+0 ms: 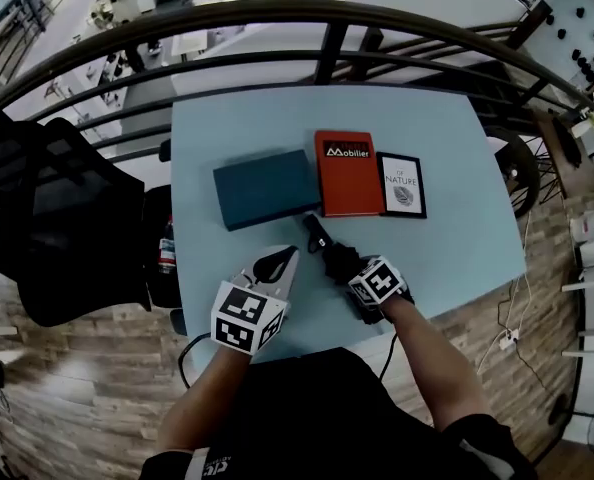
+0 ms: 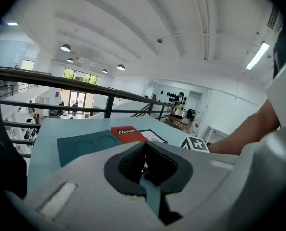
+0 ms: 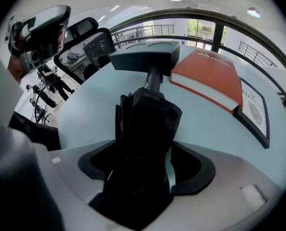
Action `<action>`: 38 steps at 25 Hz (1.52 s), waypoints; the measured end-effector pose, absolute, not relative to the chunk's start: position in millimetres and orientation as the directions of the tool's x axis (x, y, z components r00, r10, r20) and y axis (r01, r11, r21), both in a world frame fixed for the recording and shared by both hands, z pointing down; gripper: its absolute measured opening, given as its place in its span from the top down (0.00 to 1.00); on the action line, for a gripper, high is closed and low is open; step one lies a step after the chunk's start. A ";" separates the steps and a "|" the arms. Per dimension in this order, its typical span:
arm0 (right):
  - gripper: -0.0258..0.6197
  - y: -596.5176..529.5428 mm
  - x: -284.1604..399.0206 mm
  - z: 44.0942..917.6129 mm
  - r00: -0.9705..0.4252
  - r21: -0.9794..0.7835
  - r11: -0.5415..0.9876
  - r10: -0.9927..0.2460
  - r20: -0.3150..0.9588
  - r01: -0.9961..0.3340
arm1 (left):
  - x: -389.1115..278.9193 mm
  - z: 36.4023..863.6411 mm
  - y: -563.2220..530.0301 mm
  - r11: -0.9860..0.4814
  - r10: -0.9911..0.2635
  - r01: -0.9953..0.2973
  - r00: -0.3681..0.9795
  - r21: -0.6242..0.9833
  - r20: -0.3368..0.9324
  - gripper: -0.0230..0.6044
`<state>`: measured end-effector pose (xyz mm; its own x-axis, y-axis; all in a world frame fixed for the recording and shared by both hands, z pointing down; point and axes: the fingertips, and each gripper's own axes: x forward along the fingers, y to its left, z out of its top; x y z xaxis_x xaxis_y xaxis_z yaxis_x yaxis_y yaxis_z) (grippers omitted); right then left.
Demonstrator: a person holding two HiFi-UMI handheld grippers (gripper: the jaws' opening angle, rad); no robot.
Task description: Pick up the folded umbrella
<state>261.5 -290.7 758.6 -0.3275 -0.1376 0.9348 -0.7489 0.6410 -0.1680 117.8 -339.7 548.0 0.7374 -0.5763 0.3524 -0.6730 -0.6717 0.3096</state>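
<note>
The folded black umbrella [image 1: 327,251] lies on the pale blue table [image 1: 457,148], handle toward the books. My right gripper [image 1: 357,278] points steeply down over its near end. In the right gripper view the umbrella [image 3: 148,114] fills the space between the jaws of the right gripper [image 3: 145,165], with a sliver of table still showing beside it, so the pads do not press on it. My left gripper [image 1: 274,263] hovers just left of the umbrella, apart from it. In its own view the left gripper [image 2: 144,154] is shut with nothing in it.
Behind the umbrella lie a dark teal book [image 1: 267,188], a red book [image 1: 348,173] and a black-framed white book [image 1: 401,184]. A black chair [image 1: 57,218] stands left of the table. A metal railing [image 1: 327,58] runs along the far side.
</note>
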 end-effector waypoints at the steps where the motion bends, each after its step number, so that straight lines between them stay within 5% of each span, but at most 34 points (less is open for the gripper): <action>1: 0.44 -290.9 260.3 760.6 -0.325 -0.167 0.643 -0.135 0.936 -0.748 | 118.3 547.7 -338.2 -0.668 -0.578 -0.676 0.734 0.310 0.356 0.96; 12: 0.44 -291.4 254.1 768.8 -0.283 -0.087 0.710 -0.162 0.945 -0.699 | 120.6 552.9 -333.8 -0.633 -0.589 -0.699 0.713 0.332 0.379 0.96; 20: 0.55 -294.2 258.2 758.2 -0.302 -0.100 0.730 -0.151 0.941 -0.676 | 120.8 532.0 -341.1 -0.640 -0.605 -0.703 0.709 0.309 0.361 0.96; 30: 0.55 -290.1 246.6 740.7 -0.491 -0.272 0.682 -0.147 0.858 -0.679 | 114.8 518.6 -348.3 -0.617 -0.641 -0.733 0.679 0.286 0.357 0.96; 38: 0.55 -300.4 243.1 678.8 -0.623 -0.360 0.621 -0.274 0.732 -0.696 | 100.0 506.2 -354.1 -0.606 -0.668 -0.750 0.661 0.266 0.342 0.96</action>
